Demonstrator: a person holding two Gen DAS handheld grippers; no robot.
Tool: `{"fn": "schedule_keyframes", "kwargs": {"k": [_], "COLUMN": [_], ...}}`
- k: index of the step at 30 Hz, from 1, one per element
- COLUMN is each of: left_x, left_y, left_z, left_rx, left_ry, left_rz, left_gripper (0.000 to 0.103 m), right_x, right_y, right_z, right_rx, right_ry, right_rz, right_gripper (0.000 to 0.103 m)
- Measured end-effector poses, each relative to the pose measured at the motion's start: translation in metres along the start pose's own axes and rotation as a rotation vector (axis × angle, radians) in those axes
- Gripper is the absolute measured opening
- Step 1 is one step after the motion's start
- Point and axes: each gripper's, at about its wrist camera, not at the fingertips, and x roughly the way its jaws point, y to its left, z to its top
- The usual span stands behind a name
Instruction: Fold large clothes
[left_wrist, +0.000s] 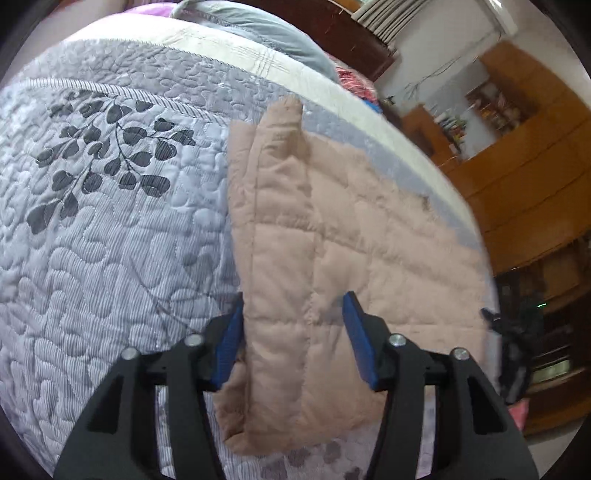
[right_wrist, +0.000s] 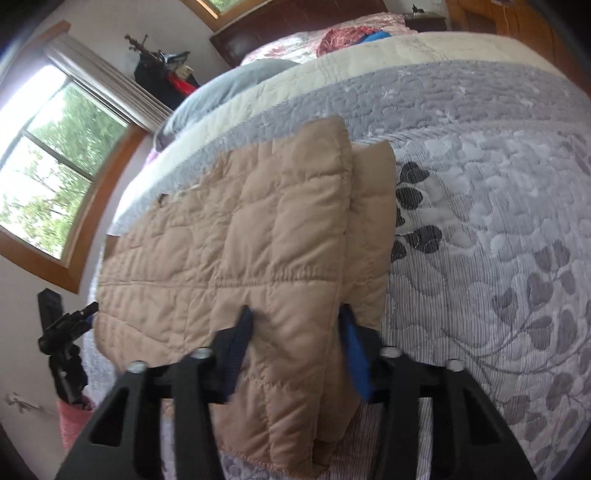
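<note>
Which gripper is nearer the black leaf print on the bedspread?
Left, as far as these views show. The left gripper straddles the tan quilted garment at its print-side edge; the right gripper straddles its folded edge.

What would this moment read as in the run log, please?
stage: mid-fold | tan quilted jacket: folded on bedspread | left gripper: open | right gripper: open

Tan quilted jacket (left_wrist: 332, 236) on bed (left_wrist: 110, 240)

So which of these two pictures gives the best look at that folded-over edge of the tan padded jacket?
The right wrist view: the tan padded jacket shows its folded flap lying on top, an under layer poking out beside it. The left wrist view shows the same fold as a narrow, paler strip, partly framed by the left gripper.
</note>
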Motion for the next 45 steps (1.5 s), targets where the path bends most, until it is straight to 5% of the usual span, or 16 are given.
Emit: {"fn": "schedule_keyframes", "kwargs": {"k": [2, 6, 10, 15, 18, 23, 27, 32, 40, 45], "left_x": [0.001, -0.017, -0.020, 0.023, 0.034, 0.037, 0.008, -0.045, 0.012, 0.060], "left_y": [-0.009, -0.019, -0.026, 0.001, 0.012, 0.006, 0.009, -0.022, -0.135, -0.145], "left_z": [0.000, 0.006, 0.013, 0.015, 0.013, 0.016, 0.014, 0.006, -0.034, -0.036], "left_rx": [0.018, 0.015, 0.048, -0.005, -0.004, 0.004, -0.092, -0.043, 0.184, 0.210], "left_ry": [-0.033, -0.134, -0.214, -0.079, -0.080, -0.076, -0.086, -0.244, -0.148, -0.082], "left_rz": [0.045, 0.016, 0.050, 0.081, 0.044, 0.086, 0.061, 0.135, 0.087, 0.117], "left_gripper": [0.024, 0.011, 0.011, 0.014, 0.016, 0.017, 0.025, 0.023, 0.022, 0.019], "right_x": [-0.005, -0.026, -0.023, 0.020, 0.032, 0.032, 0.000, -0.048, -0.001, 0.033], "right_y": [0.005, 0.008, 0.004, -0.019, -0.032, -0.041, -0.043, -0.007, 0.104, 0.115], "right_z": [0.003, 0.013, 0.020, 0.016, 0.008, 0.005, -0.003, -0.019, -0.046, -0.048], "right_rx": [-0.006, 0.026, 0.042, 0.110, 0.145, 0.179, 0.166, 0.085, -0.110, -0.105], "right_ry": [-0.017, -0.087, -0.119, -0.024, -0.026, -0.032, -0.079, -0.188, -0.088, -0.036], "right_rz": [-0.033, 0.032, 0.033, 0.025, 0.081, 0.113, 0.054, -0.077, -0.021, -0.039], "right_gripper": [0.014, 0.011, 0.011, 0.011, 0.010, 0.011, 0.027, 0.034, 0.023, 0.017]}}
